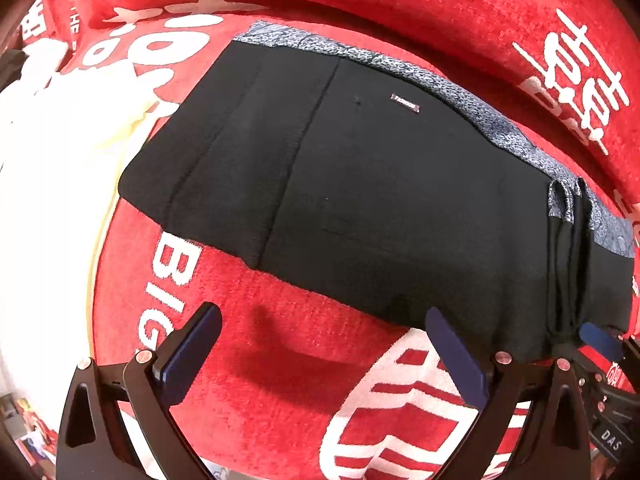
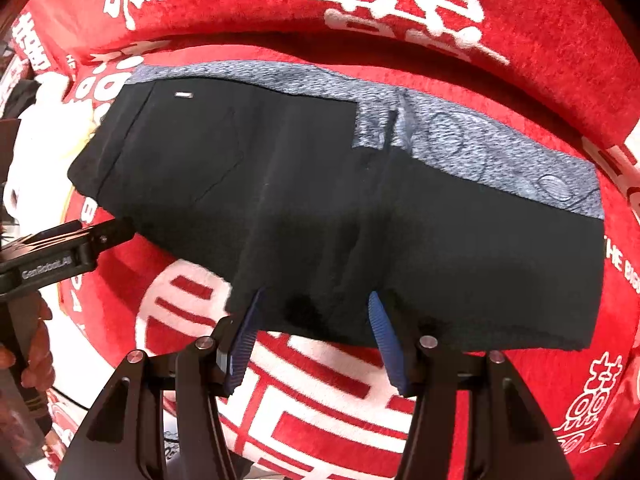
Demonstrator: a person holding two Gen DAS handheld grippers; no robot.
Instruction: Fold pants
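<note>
My 2 grippers, left gripper and right gripper, sit spread; pants lie crosswise ahead, right probably nearer.

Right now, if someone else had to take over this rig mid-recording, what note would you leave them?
Left gripper: open, empty, hovering above the red cloth just short of the pants' near edge.
Right gripper: open, fingers straddling the near edge of the pants, not closed on it.
Pants: black with a grey patterned lining strip along the far edge, lying flat on the cloth in a compact folded rectangle, layered folds showing at one end. A white garment lies off to the left.
Done: the pants look folded at least once.
Left: probably one more fold or a final tidy; neither gripper holds fabric.
</note>
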